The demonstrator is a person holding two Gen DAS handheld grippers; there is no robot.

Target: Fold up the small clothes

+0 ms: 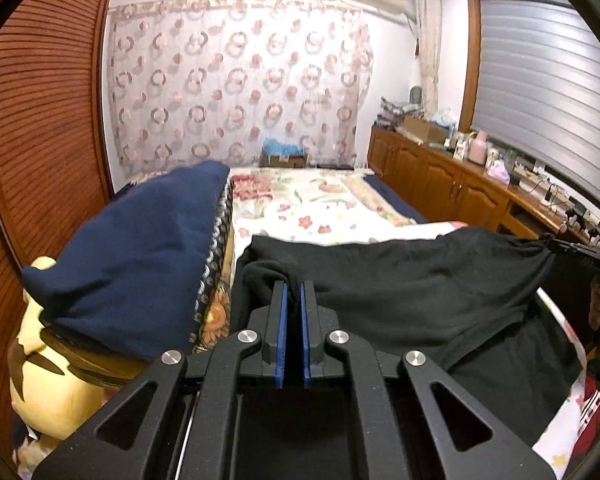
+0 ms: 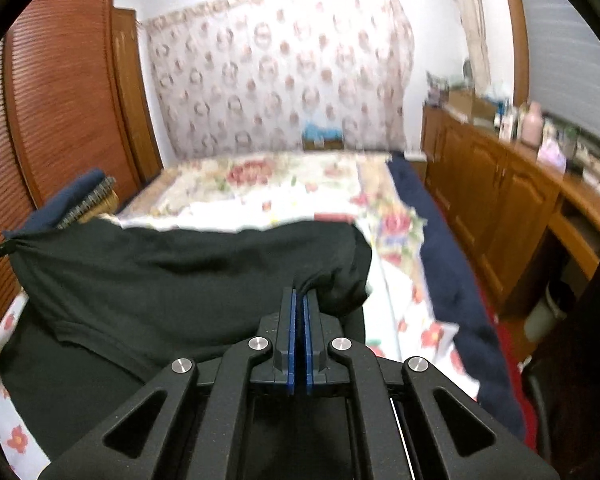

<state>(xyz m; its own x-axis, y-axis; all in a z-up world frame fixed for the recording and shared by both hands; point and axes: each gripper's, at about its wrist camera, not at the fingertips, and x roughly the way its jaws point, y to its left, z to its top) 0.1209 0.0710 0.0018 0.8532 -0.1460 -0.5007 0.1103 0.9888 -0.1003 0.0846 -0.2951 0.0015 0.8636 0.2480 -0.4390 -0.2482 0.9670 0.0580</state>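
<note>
While stretched between both grippers, black garment (image 1: 400,280) hangs lifted above the near end of the floral bed sheet (image 1: 312,204), top edge pulled into a nearly straight line, lower cloth sagging in loose folds toward the bed.

Left gripper (image 1: 294,292): jaws drawn narrow, blue pads (image 1: 284,320) pinching a bunched left corner of the cloth. Slim gap between the pads toward the base.

Right gripper (image 2: 300,300): jaws almost together, clamped on the puckered right corner of the black garment (image 2: 180,272), fabric gathered to a point at the tips. Seen from the left wrist view as a dark shape at the far right edge (image 1: 580,252), with cloth drawn taut toward it.

Beside the garment on the left, a navy blue folded textile (image 1: 140,240) stacked over a patterned cushion (image 1: 216,264). Yellow plush (image 1: 48,360) below that stack. Patterned curtain (image 1: 240,92) across the far wall, wooden cabinets (image 1: 440,184) along the right, slatted wardrobe doors (image 1: 48,120) at left. Right wrist view blurred somewhat.
</note>
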